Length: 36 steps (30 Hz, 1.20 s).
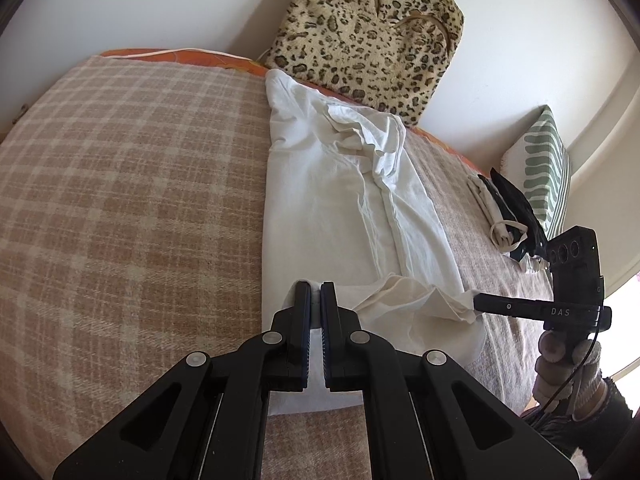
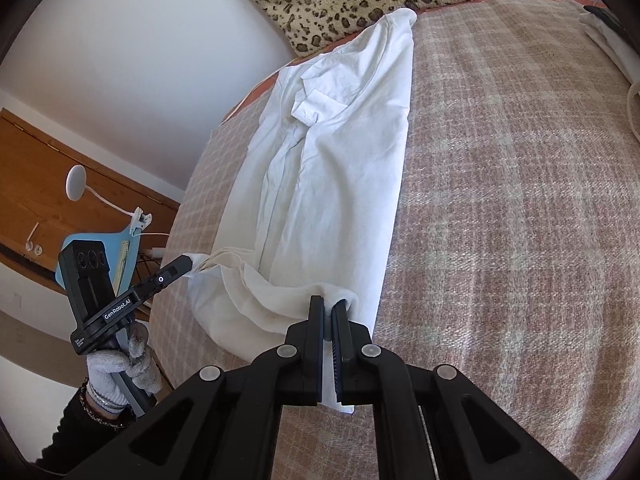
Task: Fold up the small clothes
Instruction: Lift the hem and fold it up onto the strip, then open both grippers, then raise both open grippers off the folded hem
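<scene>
A white shirt [image 1: 336,200] lies lengthwise on the checked blanket [image 1: 132,184], both long sides folded in, collar at the far end. My left gripper [image 1: 315,292] is shut on the shirt's near hem at its left corner. In that view the right gripper [image 1: 478,300] pinches the hem's other corner, a gloved hand [image 1: 568,364] holding it. In the right wrist view my right gripper [image 2: 329,307] is shut on the shirt [image 2: 332,160] at the hem. The left gripper [image 2: 189,263] grips the bunched corner at left. The hem between them is lifted and crumpled.
A leopard-print bag [image 1: 368,36] leans on the wall behind the collar. A green striped cushion [image 1: 544,168] and a pile of dark and pale clothes [image 1: 508,216] lie at the right. Left of the bed [image 2: 500,200] stand a wooden unit [image 2: 36,184] and a clip lamp [image 2: 76,184].
</scene>
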Motion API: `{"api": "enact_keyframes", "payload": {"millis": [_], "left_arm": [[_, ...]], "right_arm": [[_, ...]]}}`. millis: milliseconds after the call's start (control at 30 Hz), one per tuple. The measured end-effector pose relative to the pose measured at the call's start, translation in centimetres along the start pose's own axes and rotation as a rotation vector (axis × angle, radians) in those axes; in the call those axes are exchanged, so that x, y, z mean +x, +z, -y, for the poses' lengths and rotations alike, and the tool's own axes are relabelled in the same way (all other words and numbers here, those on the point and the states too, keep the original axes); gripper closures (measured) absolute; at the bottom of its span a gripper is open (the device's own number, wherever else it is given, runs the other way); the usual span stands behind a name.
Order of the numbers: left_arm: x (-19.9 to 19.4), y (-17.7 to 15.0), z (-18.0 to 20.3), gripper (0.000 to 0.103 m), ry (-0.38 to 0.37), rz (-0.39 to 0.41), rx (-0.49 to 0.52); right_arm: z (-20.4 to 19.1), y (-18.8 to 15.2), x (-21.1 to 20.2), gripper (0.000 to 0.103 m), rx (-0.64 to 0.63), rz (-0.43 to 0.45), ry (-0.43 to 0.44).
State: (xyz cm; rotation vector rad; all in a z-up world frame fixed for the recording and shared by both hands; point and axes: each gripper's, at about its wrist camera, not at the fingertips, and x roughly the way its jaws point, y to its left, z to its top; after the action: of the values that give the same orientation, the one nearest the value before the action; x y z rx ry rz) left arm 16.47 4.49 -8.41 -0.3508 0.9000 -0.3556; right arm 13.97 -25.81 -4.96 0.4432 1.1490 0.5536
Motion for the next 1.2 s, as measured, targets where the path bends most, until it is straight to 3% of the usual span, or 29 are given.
{"api": "enact_keyframes", "payload": {"millis": [267,333,433,500,700,933,1200], "left_arm": [[0.7,0.1,-0.2,0.097,0.034,-0.013,0.007],[0.6,0.3,-0.4,0.086,0.041,-0.001,-0.007],[0.0,0.6,-0.9,0.077,0.057,0.018,-0.024],[-1.0,0.8,-1.1,0.073,0.043,0.047,-0.031],[-2.2,0.0,-0.4,0.073,0.056,0.077,0.071],[0.6,0.2,-0.4,0.072,0.080,0.001,0.136],[1.9,0.7,0.3,0.072,0.075,0.006,0.189]], "right_arm": [[0.3,0.5,0.7,0.097,0.027,-0.003,-0.010],[0.2,0.7,0.4,0.094,0.022,0.007,-0.022],[0.4,0.9,-0.7,0.076,0.016,0.042,-0.046],[0.3,0.8,-1.8,0.075,-0.005,0.084,-0.071],[-1.1,0.2,-2.3,0.072,-0.156,0.104,-0.158],[-3.0,0.3,0.2,0.068,-0.327,0.084,-0.251],[-3.2,0.6,1.8,0.068,-0.346,0.067,-0.249]]}}
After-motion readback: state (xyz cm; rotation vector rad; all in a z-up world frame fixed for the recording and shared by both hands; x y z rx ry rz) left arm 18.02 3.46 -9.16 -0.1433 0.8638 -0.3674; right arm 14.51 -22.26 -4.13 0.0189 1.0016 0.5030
